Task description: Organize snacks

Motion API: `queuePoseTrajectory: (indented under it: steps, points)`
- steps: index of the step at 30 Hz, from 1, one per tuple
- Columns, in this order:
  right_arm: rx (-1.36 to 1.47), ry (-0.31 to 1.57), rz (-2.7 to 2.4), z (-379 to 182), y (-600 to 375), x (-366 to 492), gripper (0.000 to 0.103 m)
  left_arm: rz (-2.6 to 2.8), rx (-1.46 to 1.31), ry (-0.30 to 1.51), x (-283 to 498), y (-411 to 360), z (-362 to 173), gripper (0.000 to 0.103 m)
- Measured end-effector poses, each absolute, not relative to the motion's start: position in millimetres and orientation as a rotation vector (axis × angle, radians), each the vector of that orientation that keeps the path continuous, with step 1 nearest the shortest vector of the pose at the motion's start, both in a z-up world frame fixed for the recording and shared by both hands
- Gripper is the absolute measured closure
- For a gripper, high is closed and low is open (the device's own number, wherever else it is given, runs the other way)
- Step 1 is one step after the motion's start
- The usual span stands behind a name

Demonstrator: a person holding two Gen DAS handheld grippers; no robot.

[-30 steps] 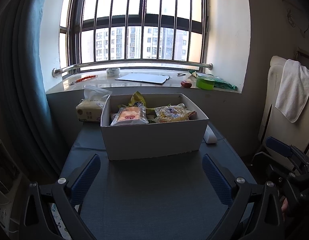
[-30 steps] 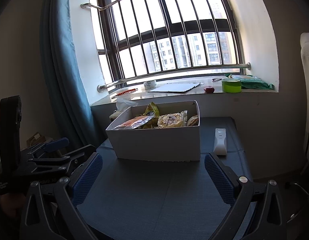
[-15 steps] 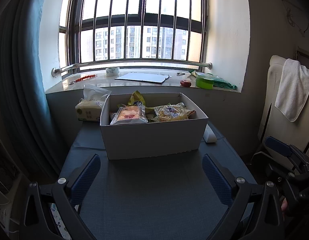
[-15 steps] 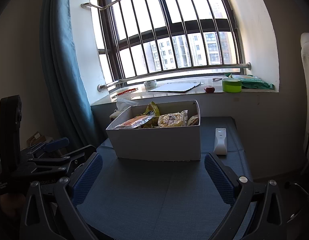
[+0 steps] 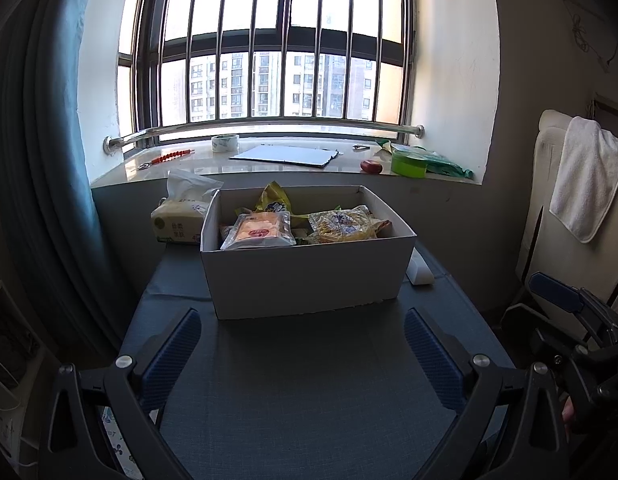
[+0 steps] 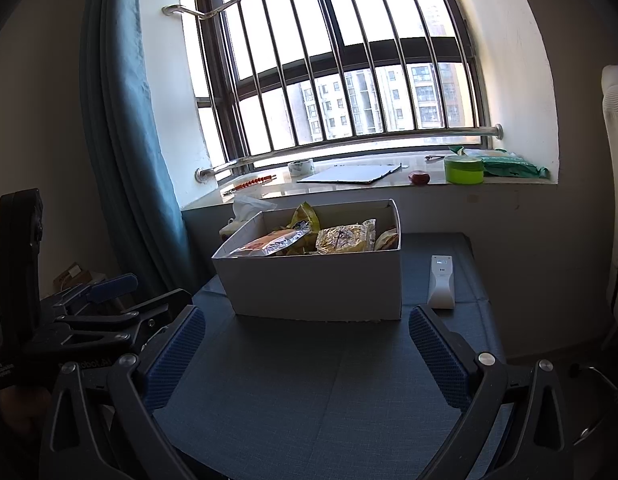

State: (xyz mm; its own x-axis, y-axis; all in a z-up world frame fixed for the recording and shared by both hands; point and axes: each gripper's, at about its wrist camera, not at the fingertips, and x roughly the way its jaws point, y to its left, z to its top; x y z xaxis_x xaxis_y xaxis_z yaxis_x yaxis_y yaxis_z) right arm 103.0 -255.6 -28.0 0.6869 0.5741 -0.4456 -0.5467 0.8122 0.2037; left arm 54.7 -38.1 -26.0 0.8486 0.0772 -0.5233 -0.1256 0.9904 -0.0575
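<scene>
A white cardboard box [image 5: 305, 278] [image 6: 317, 284] stands on the blue-grey table, filled with snack packets. Among them lie a clear pack with an orange label [image 5: 259, 232] [image 6: 271, 242], a yellow packet [image 5: 343, 226] [image 6: 343, 238] and a yellow-green bag [image 5: 275, 198] at the back. My left gripper [image 5: 303, 356] hovers open over the table in front of the box, nothing between its blue pads. My right gripper [image 6: 307, 356] is likewise open and empty, nearer the box's right side. Each gripper shows at the edge of the other's view.
A tissue pack [image 5: 181, 220] sits left of the box, a white remote [image 6: 441, 280] right of it. The windowsill [image 5: 269, 166] holds a tape roll, a white board, a red object and a green tub [image 5: 409, 162]. A blue curtain hangs left; a towel [image 5: 585, 184] drapes right.
The left wrist view has shifted slightly, the box sitting a touch lower and closer to the left gripper. The right gripper's view is nearly unchanged. Both stay open.
</scene>
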Motion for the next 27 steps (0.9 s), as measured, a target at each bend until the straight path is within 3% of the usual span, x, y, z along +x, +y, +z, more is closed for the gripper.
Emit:
queuePoseTrajectory:
  steps: [27]
  points:
    - [0.052, 0.522, 0.633, -30.2, -258.3, 105.4, 0.0, 0.109, -0.086, 0.554, 53.8, -38.1, -27.9, 0.0]
